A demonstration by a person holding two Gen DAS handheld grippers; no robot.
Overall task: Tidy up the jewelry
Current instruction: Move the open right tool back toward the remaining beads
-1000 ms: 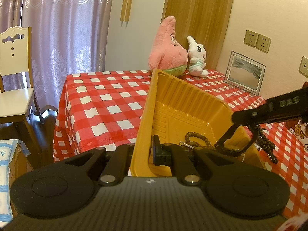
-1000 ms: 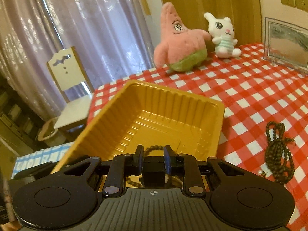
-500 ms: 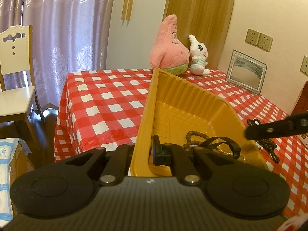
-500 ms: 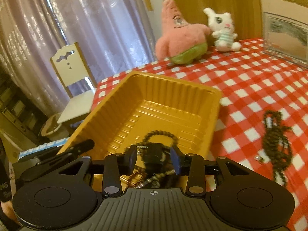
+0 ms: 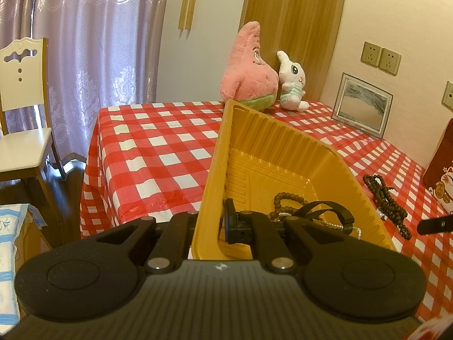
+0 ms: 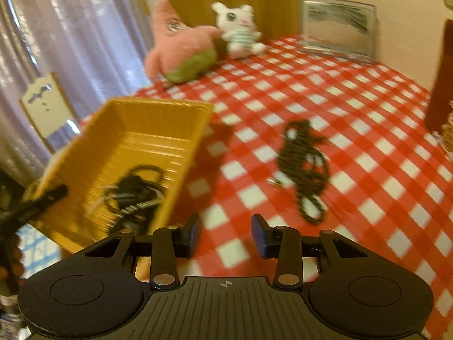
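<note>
**A lived-in home dining room**

Home, no doubt: a counter (image 5: 158, 153) under red-and-white checked cloth, a pink plush star (image 5: 249, 68) and white plush rabbit (image 5: 291, 85) at twelve o'clock, a white dining chair (image 5: 19, 107) at nine, lilac patterned curtains (image 5: 93, 36) behind, wall sockets (image 5: 380, 58) and a framed picture (image 5: 362, 104) at two.

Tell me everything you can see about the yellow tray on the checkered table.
The yellow tray is a rectangular, thin plastic-looking container with ribbed, sloping walls and a flat rim. It sits tilted at the near edge of the red-and-white tablecloth. The left gripper is shut on its near wall, one finger inside and one outside. Inside lie a brown bead bracelet, a black band and a silvery chain.
</note>
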